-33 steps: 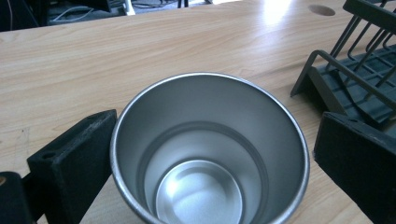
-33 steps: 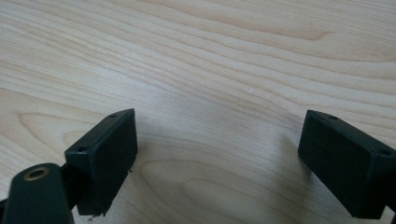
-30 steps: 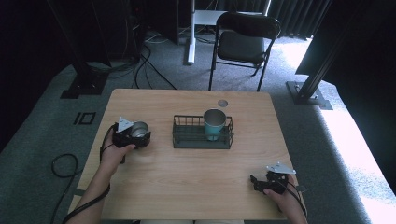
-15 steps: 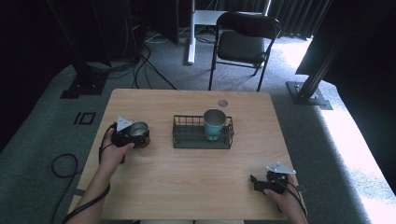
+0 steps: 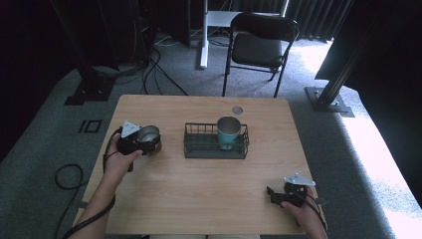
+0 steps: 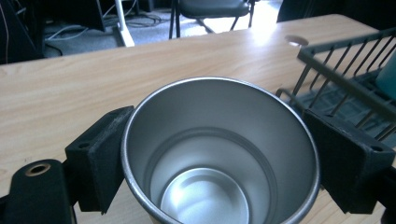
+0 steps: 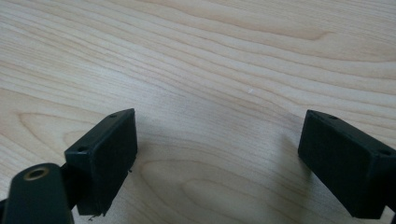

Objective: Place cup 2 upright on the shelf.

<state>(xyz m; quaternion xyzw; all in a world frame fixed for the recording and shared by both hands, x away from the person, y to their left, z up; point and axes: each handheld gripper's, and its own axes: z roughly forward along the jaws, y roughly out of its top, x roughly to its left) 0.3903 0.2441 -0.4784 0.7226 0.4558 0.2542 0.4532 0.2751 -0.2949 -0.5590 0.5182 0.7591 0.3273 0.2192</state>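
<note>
The left gripper (image 5: 145, 145) pinched the steel cup (image 5: 149, 135) between its fingers (image 6: 100, 156), at the counter's (image 5: 209, 191) left, just left of the wire basket (image 5: 215, 148). The right gripper (image 5: 278, 195) rested near-right, fingers spread, nothing between them. The smooth wall might have slipped – or clipped the basket rim – if tilted.

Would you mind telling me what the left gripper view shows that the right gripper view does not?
The left gripper view alone: the steel cup, empty inside, pressed between the left gripper's jaws, with the wire basket, a teal cup inside it, and a folding chair beyond the table. The right gripper view alone: the right gripper, its jaws wide apart with bare wood between them. Both share the wooden table and a pair of black jaws rising from the bottom.
</note>
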